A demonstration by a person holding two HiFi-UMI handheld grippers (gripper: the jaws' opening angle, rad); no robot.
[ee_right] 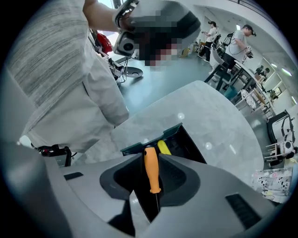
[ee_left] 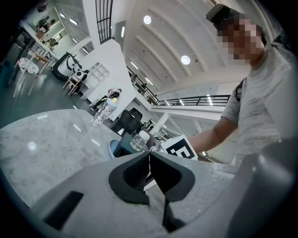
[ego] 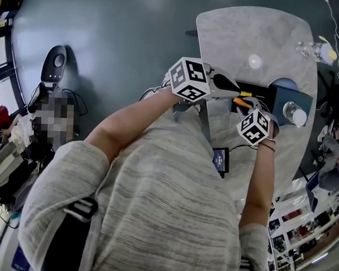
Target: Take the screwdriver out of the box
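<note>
Screwdriver (ee_right: pixel 151 169) sits clamped in the right gripper (ee_right: pixel 152 155) over the box (ee_right: pixel 170 133); left gripper (ee_left: pixel 150 152) is closed, empty.

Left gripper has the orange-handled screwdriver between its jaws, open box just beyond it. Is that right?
Wrong gripper. The orange-handled screwdriver sits between the jaws of the right gripper, with the open box just beyond it, as the right gripper view shows. The left gripper is shut on nothing in the left gripper view.
</note>
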